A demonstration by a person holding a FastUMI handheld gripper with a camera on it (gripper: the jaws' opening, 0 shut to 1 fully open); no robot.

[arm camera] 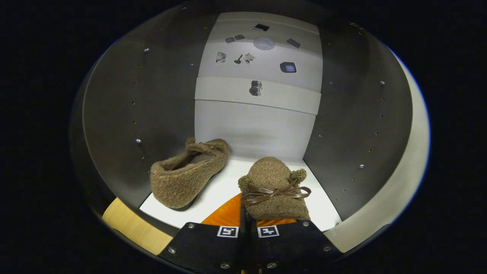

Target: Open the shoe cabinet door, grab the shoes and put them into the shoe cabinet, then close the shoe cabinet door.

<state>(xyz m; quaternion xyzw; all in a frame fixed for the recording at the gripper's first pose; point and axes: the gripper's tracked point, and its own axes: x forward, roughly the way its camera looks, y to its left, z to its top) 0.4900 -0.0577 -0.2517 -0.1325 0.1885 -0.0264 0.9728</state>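
The gripper view looks into the open shoe cabinet [114, 114], its dark side walls dotted with shelf-pin holes and its white shelf [228, 182] lit from the front. Going from the left, a pale wooden edge [133, 226] shows just outside the cabinet. Next, the left slipper [188, 173], a brown fleecy one, lies on the shelf with its heel opening toward the camera and its toe against the back panel. To its right, the second slipper [274, 188], with a brown leather bow [274, 193] across its toe, sits just ahead of the hand-held gripper [247, 219]. The fingers stand pressed close together with the slipper's near edge at their tips; I judge they pinch it, though the contact itself is hidden. An orange ribbed surface shows under this slipper, and I cannot tell what it is.

By my reading, the door is already open and one slipper is stowed; the second is arriving on the shelf. Releasing it and closing the door remain.

The back panel [258, 61] carries small pictures of gadgets, but no writing or brand can be read.
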